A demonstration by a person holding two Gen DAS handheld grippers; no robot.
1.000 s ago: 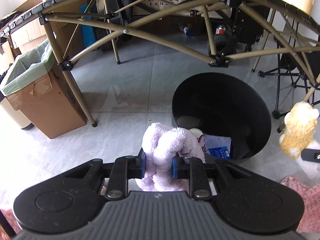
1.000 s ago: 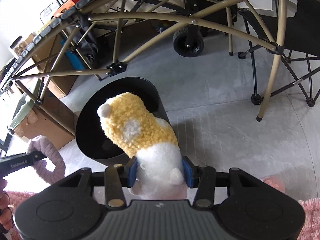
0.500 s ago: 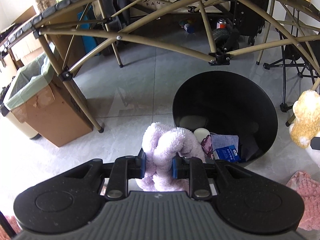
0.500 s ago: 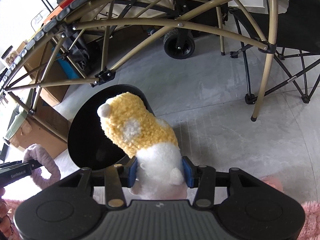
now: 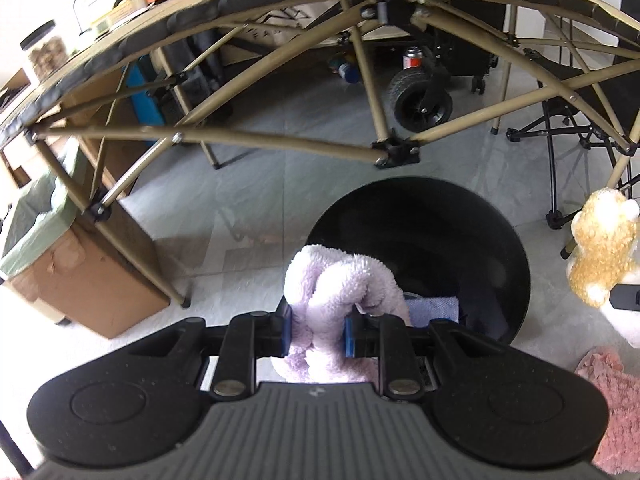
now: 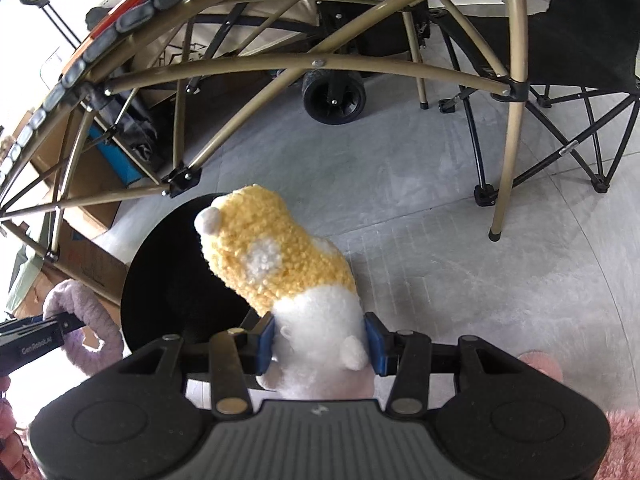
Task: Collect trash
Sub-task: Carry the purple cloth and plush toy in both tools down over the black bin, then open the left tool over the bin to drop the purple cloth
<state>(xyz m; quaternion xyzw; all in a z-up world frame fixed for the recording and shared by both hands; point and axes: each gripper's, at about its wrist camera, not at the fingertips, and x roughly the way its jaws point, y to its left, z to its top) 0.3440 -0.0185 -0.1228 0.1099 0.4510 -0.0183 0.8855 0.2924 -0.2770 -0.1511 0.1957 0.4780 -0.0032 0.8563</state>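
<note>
My left gripper (image 5: 316,330) is shut on a fluffy lilac sock (image 5: 336,280) and holds it over the near rim of a round black bin (image 5: 480,240) on the floor. Blue items lie in the bin's bottom. My right gripper (image 6: 320,338) is shut on a fluffy yellow and white sock (image 6: 276,256), held up to the right of the bin (image 6: 168,280). The yellow sock also shows at the right edge of the left wrist view (image 5: 600,244), and the lilac sock at the left edge of the right wrist view (image 6: 80,312).
A tan folding table frame (image 5: 280,140) arches over the floor behind the bin. A cardboard box with a green liner (image 5: 60,264) stands at left. A black wheel (image 5: 420,100) and a folding chair (image 6: 560,60) stand behind. A pink rug (image 5: 608,400) lies at lower right.
Both grippers have risen and tilted up a little, with the bin now lower and closer in the left view. Both socks stay gripped.
</note>
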